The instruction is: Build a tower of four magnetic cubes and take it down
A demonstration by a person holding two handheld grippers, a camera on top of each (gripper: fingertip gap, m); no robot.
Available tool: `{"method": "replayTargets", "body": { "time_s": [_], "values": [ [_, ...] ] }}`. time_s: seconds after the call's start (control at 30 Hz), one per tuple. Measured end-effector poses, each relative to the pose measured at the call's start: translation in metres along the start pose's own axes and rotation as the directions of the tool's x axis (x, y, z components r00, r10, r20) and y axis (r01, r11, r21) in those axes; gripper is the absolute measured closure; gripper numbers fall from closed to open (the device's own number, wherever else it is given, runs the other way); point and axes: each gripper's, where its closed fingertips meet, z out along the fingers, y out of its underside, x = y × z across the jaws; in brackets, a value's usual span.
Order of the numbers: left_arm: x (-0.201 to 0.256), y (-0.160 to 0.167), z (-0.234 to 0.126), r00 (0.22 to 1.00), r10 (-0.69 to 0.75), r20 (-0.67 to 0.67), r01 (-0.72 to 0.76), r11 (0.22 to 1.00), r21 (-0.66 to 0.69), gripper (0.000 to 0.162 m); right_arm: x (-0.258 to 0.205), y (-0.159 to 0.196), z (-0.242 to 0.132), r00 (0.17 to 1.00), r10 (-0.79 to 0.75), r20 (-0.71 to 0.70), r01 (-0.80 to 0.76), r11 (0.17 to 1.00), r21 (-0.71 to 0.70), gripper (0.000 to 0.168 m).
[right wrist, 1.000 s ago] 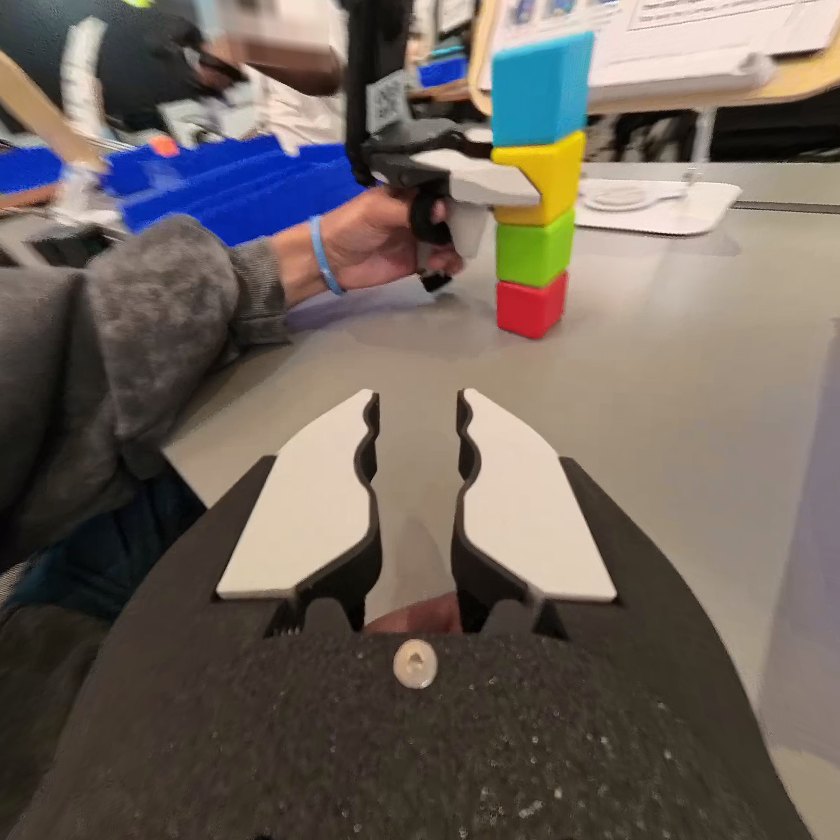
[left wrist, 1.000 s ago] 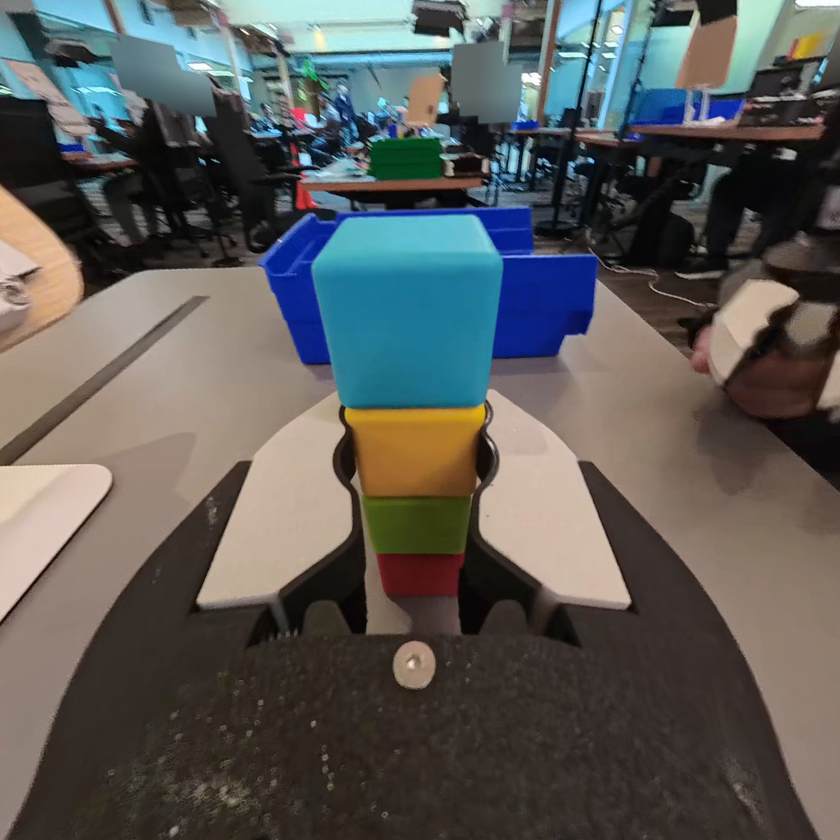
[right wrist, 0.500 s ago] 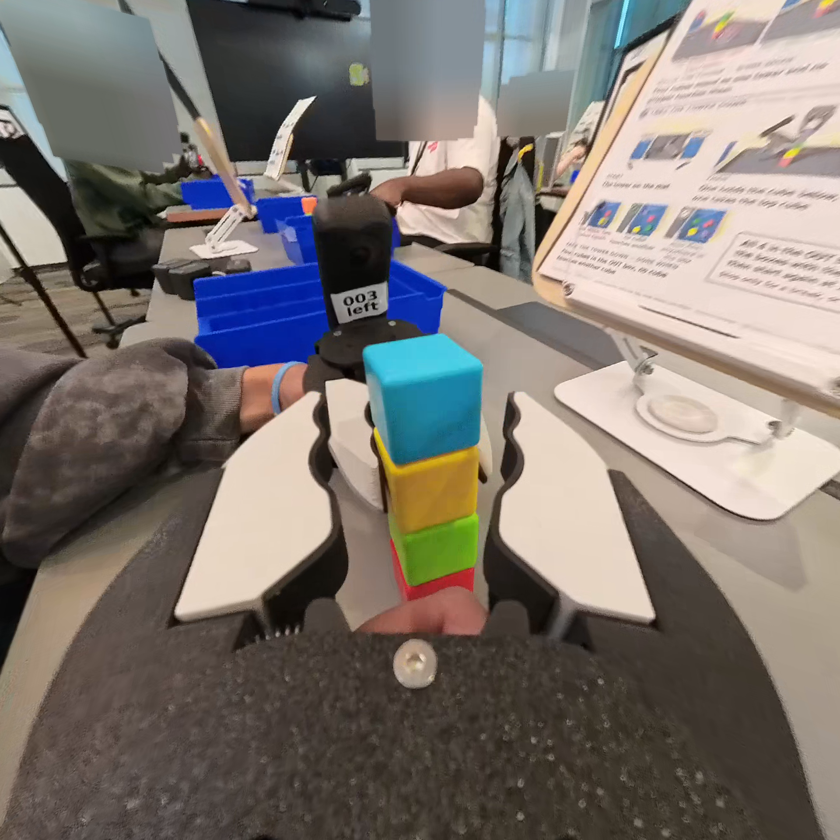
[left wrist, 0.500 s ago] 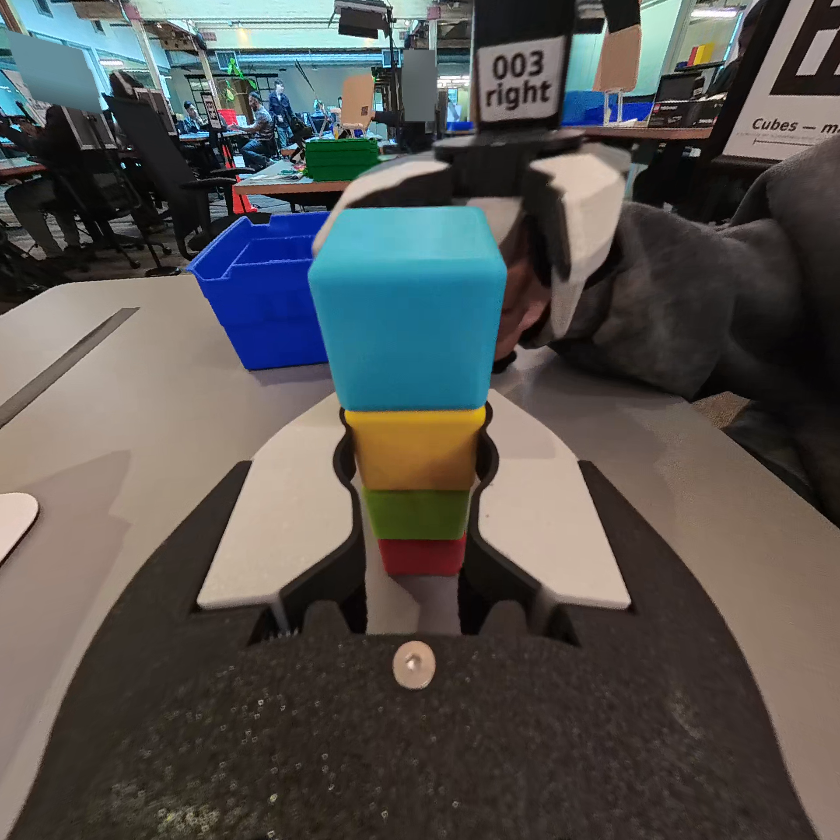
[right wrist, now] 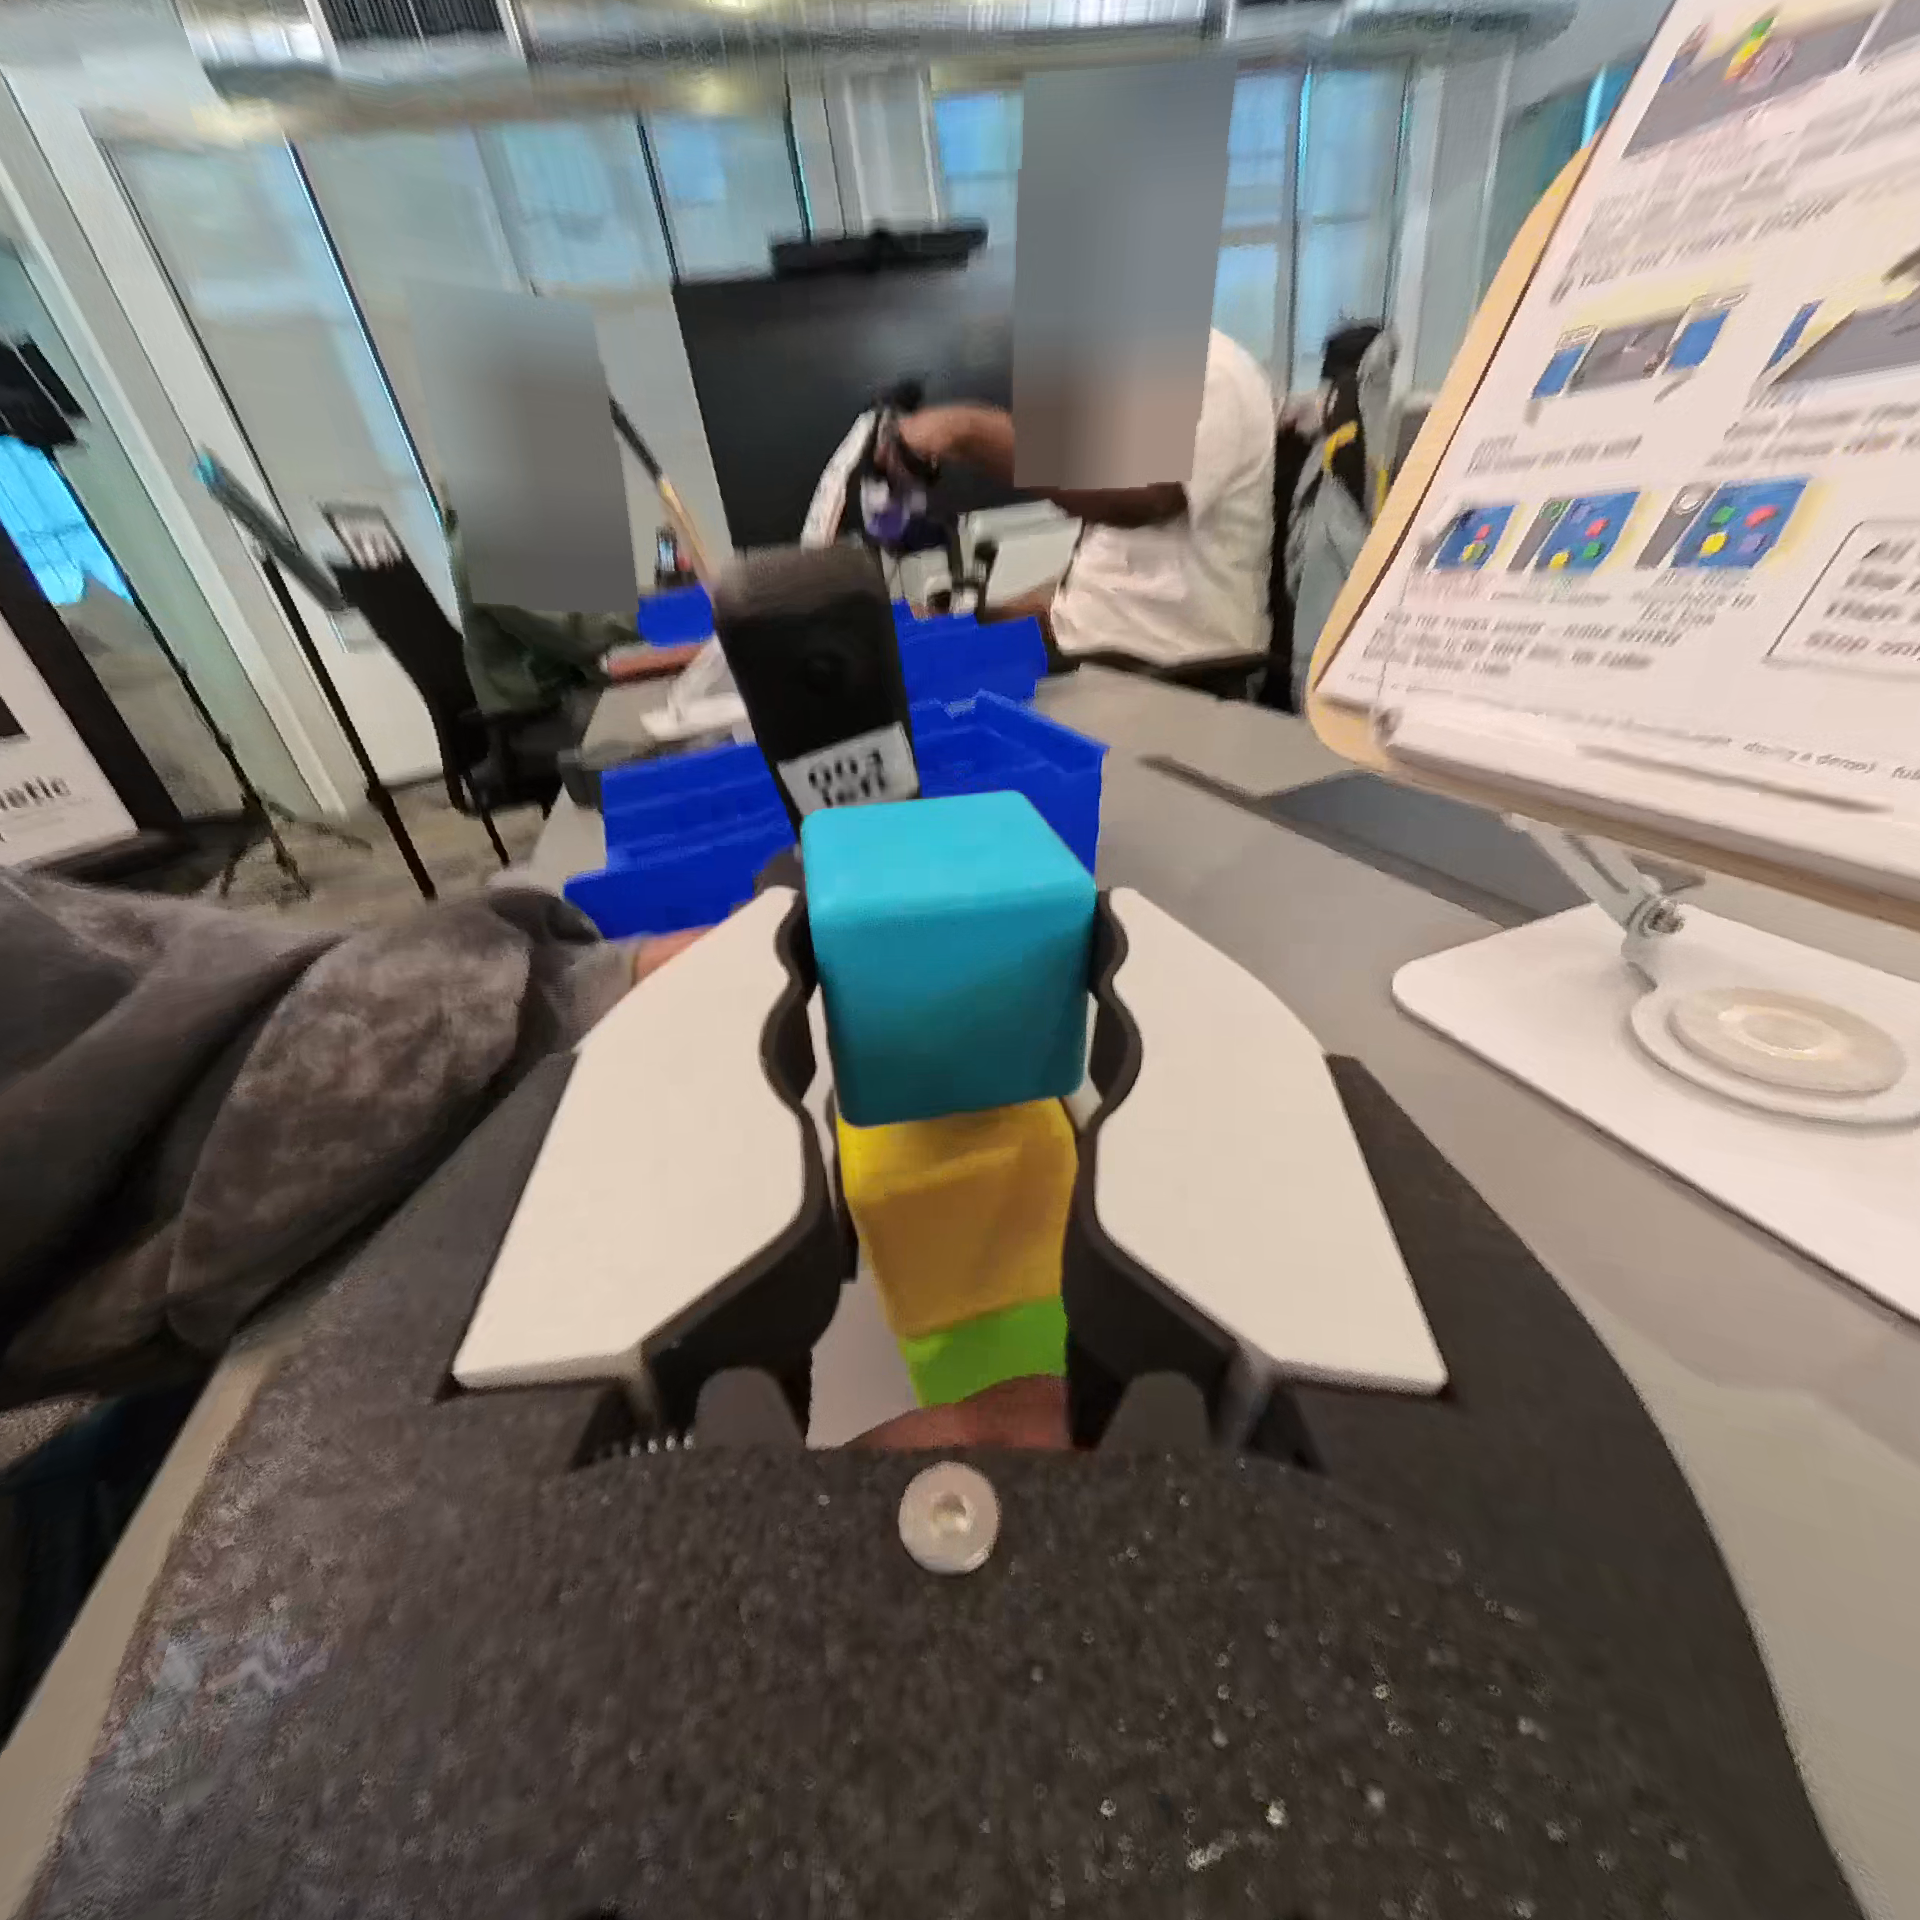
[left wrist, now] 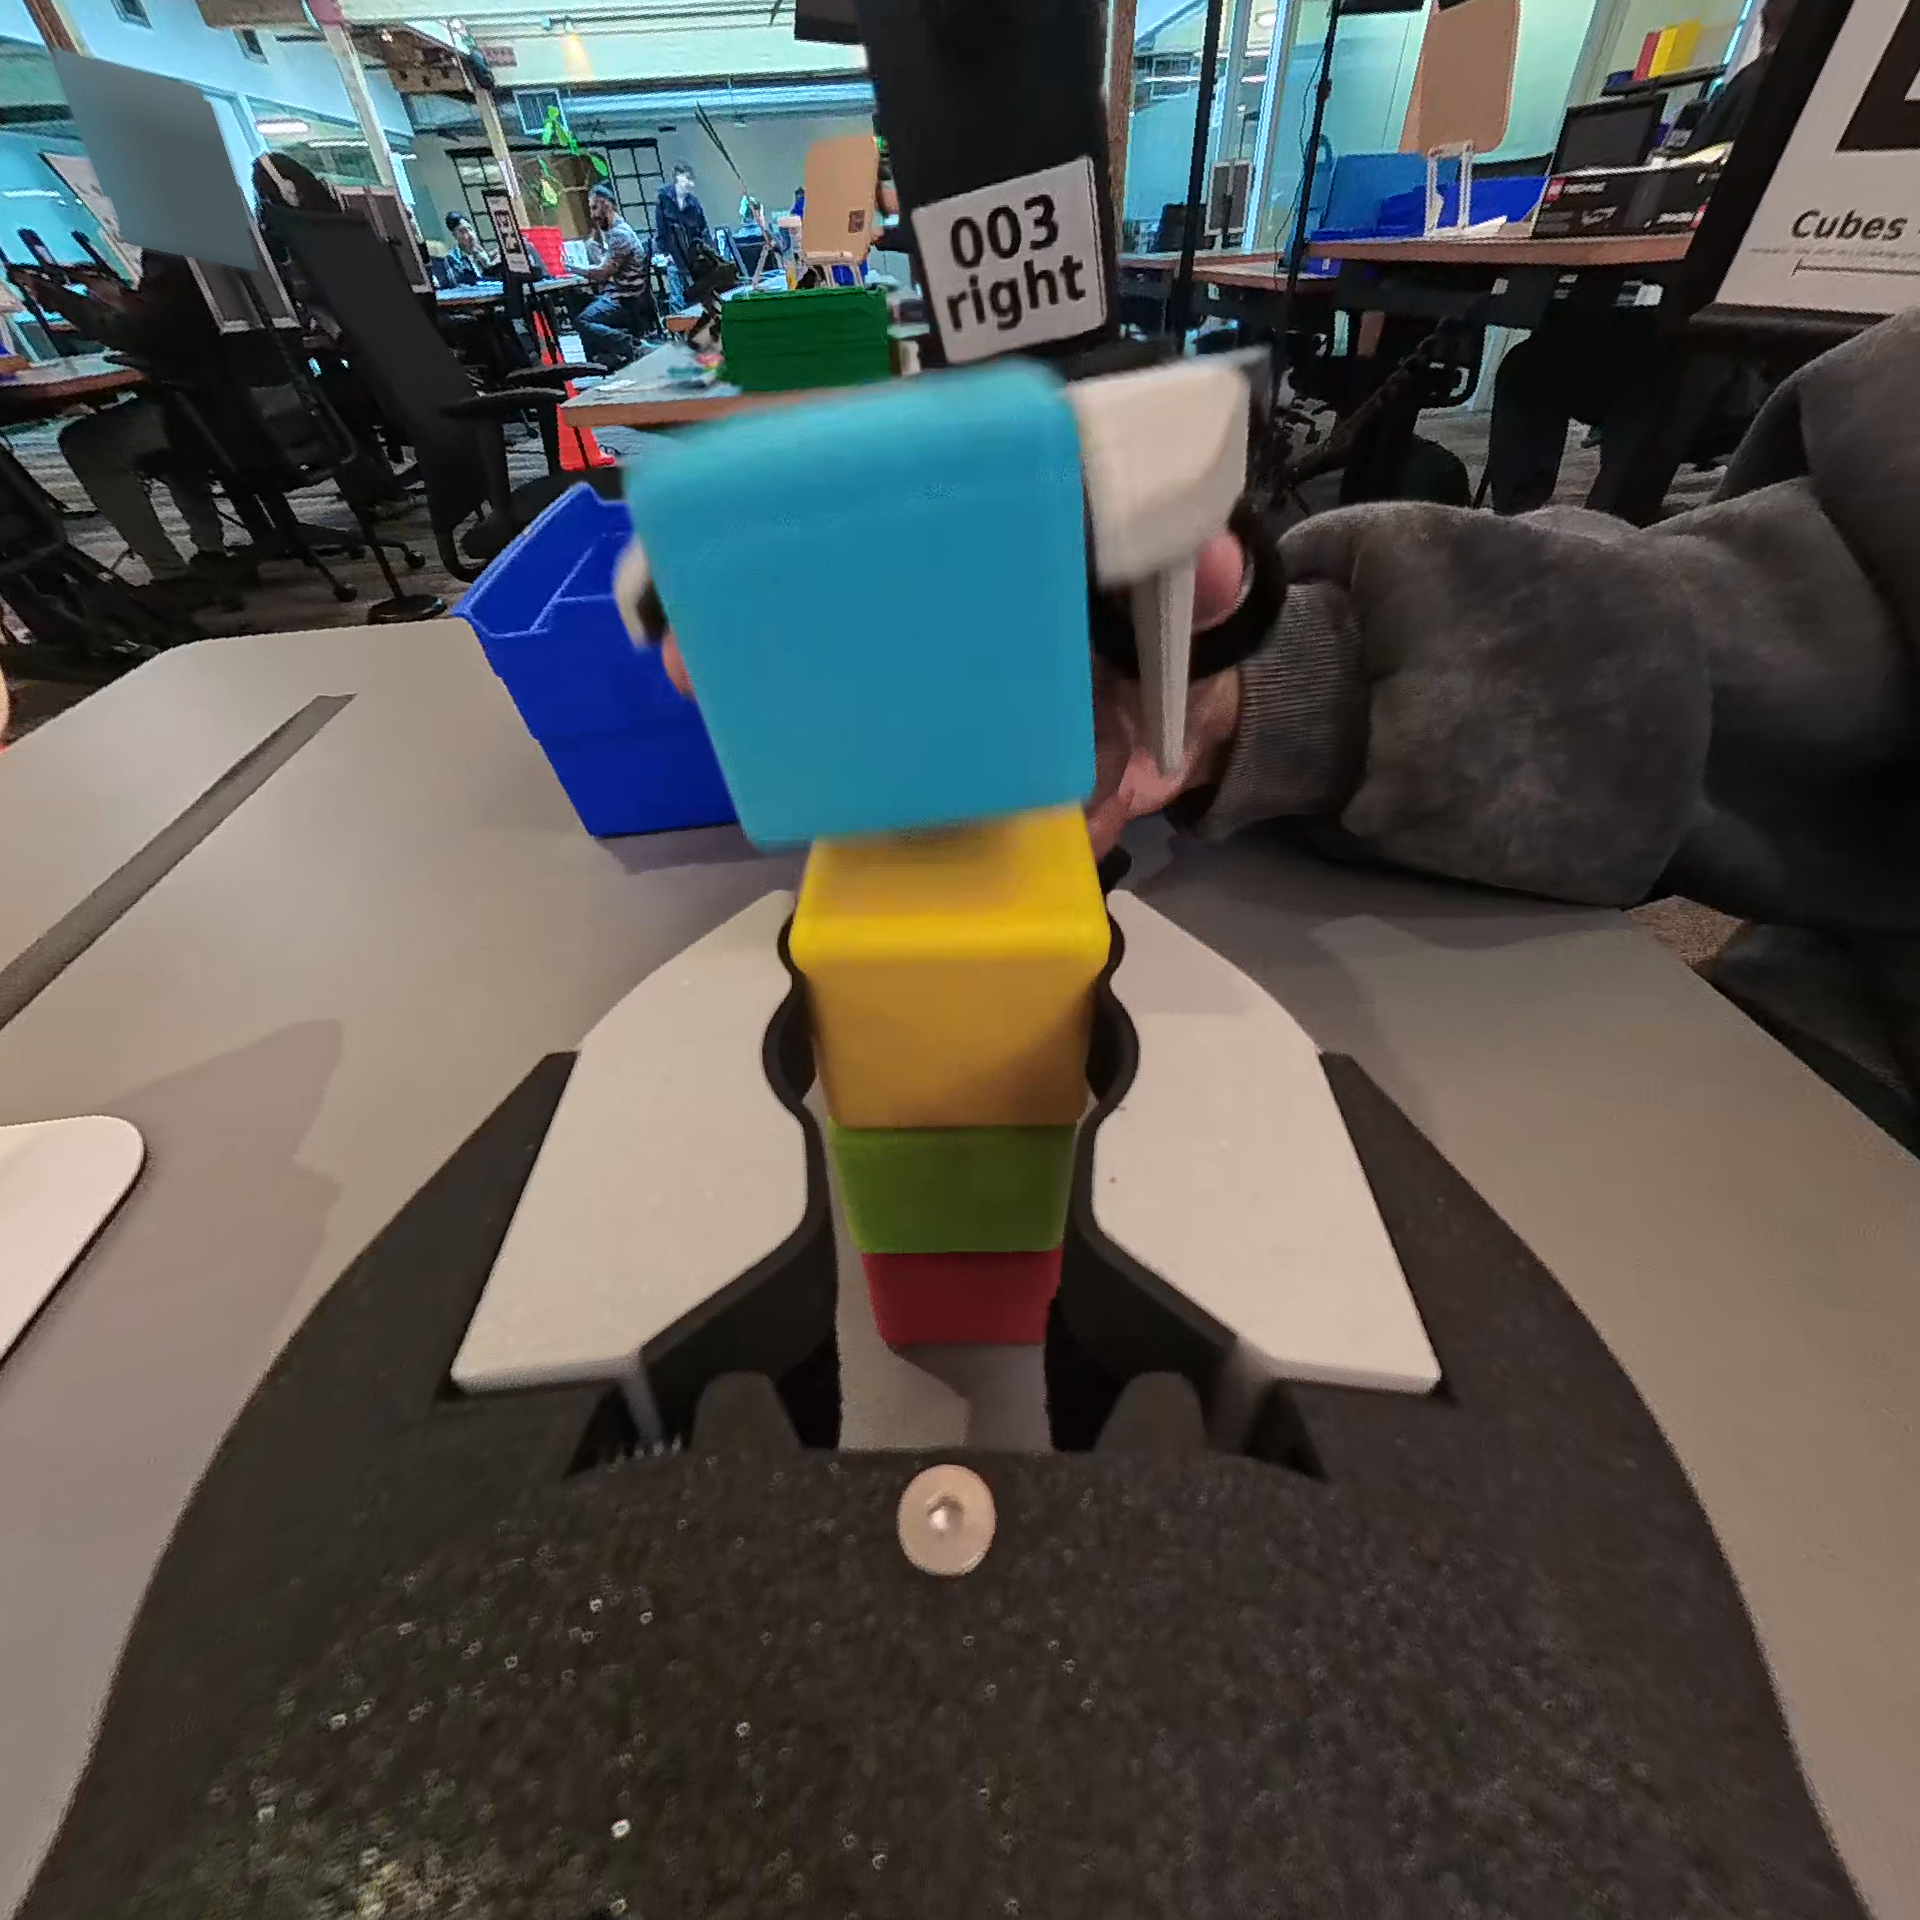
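In the right wrist view we cannot see the small red cube (left wrist: 961, 1296) at the tower's foot; a fingertip and the black gripper body cover it. The lime-green plastic cube (right wrist: 987, 1351) shows only its upper part there. The far blue plastic bin (left wrist: 582, 665) is half hidden behind the sky-blue cube (left wrist: 868, 603), whose edges look motion-smeared.

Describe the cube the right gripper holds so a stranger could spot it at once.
On the grey table stands one cube tower. Its top piece is the blue cube, clamped by the right gripper. It sits tilted, off the yellow cube below.
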Motion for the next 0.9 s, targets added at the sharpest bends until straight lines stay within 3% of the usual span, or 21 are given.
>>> {"method": "replayTargets", "body": {
  "time_s": [0.1,0.2,0.37,0.53,0.63,0.7,0.83,0.9],
  "values": [
    [-0.001,0.001,-0.001,1.000,-0.011,0.002,0.011,1.000,-0.001,0.112,-0.001,-0.036,-0.013,1.000,0.009,-0.014,-0.008,0.993,0.122,0.117],
    [-0.002,0.001,0.000,1.000,-0.017,0.006,0.017,1.000,-0.001,0.112,-0.019,-0.077,-0.027,0.995,-0.071,-0.074,0.080,0.987,0.136,0.117],
    [-0.003,0.000,0.001,0.999,-0.030,0.020,0.031,1.000,-0.004,0.112,-0.044,-0.152,-0.075,0.933,-0.215,-0.287,0.240,0.969,0.057,0.117],
    [-0.003,0.000,0.002,0.999,-0.039,0.037,0.040,0.999,-0.009,0.112,-0.003,-0.193,-0.158,0.778,-0.258,-0.573,0.237,0.965,-0.112,0.117],
    [-0.003,0.000,0.003,0.998,-0.038,0.043,0.038,0.999,-0.007,0.112,0.058,-0.174,-0.213,0.654,-0.210,-0.727,0.056,0.971,-0.230,0.117],
    [-0.003,0.000,0.004,0.999,-0.031,0.044,0.031,1.000,-0.002,0.112,0.103,-0.141,-0.249,0.561,-0.157,-0.813,-0.143,0.948,-0.283,0.118],
    [-0.003,0.000,0.005,0.999,-0.031,0.042,0.031,1.000,-0.002,0.112,0.158,-0.059,-0.289,0.463,-0.147,-0.874,-0.494,0.776,-0.392,0.117],
    [-0.003,0.000,0.005,0.999,-0.032,0.042,0.032,0.999,-0.001,0.112,0.174,-0.027,-0.298,0.452,-0.204,-0.868,-0.584,0.667,-0.461,0.117]
  ]
}}
